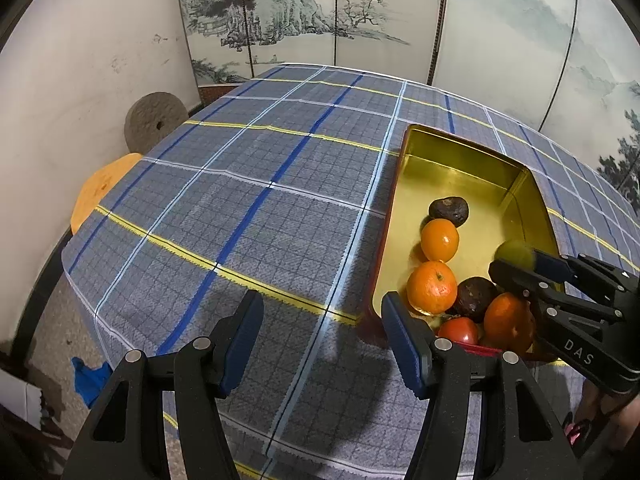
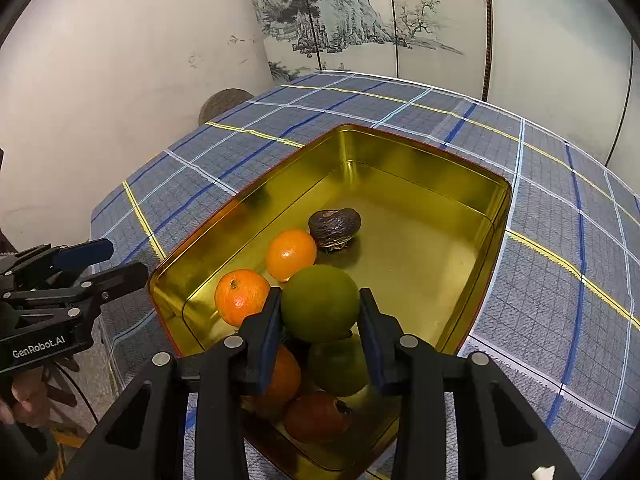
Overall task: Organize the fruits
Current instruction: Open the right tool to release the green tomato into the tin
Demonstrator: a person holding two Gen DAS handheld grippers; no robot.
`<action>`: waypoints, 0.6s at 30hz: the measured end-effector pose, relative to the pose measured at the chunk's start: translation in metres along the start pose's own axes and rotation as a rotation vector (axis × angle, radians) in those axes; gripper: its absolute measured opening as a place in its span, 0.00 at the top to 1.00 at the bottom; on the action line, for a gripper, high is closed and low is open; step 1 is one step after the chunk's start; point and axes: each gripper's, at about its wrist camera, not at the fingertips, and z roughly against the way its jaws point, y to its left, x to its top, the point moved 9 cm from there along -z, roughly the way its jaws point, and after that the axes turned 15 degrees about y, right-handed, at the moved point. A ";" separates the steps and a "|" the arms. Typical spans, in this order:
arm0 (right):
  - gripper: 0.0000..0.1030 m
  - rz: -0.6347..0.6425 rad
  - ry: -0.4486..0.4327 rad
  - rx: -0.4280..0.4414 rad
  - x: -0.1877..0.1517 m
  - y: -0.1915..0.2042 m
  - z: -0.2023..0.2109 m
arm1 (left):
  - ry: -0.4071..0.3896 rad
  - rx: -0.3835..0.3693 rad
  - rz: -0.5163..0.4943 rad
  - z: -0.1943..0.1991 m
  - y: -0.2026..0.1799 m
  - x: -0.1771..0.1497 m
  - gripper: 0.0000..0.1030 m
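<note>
My right hand-held gripper is clamped on a green fruit, one pad on each side of it, held above the near half of the gold tin; the fruit touches nothing else that I can make out. Directly under it in the tin lie a second green fruit, a large orange and a red tomato-like fruit, bunched at the near end. Further in: two small mandarins along the left wall, then a dark wrinkled fruit just beyond the farther one. The far half of the tin is bare metal. My left hand-held gripper hangs released, jaws apart with nothing between them, over the checked cloth on the desk, just left of the tin's near corner. Beside the desk on the left: a grey stone disc against the wall and an orange stool top. A painted folding screen stands behind.
</note>
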 end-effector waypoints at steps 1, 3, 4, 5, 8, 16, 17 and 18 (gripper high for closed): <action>0.65 0.000 0.000 0.000 0.000 0.000 0.000 | -0.001 0.001 -0.001 0.001 0.000 0.000 0.40; 0.65 0.000 -0.002 -0.001 0.000 0.001 0.000 | -0.002 0.002 -0.003 0.001 -0.001 -0.001 0.40; 0.65 0.002 -0.002 -0.002 0.000 0.001 0.001 | -0.003 0.003 -0.005 0.002 -0.002 -0.001 0.40; 0.65 0.005 -0.003 -0.005 0.000 0.001 0.001 | -0.005 0.005 -0.007 0.002 -0.002 0.000 0.40; 0.65 0.004 -0.004 -0.004 0.000 0.001 0.001 | -0.008 0.007 -0.013 0.003 -0.004 0.000 0.40; 0.56 0.017 -0.016 -0.026 0.001 0.006 0.005 | -0.013 0.008 -0.028 0.007 -0.013 -0.001 0.40; 0.53 0.020 -0.021 -0.035 0.001 0.006 0.007 | -0.013 0.008 -0.030 0.007 -0.014 -0.001 0.40; 0.50 0.022 -0.027 -0.045 0.001 0.006 0.008 | -0.015 0.009 -0.032 0.008 -0.015 -0.001 0.40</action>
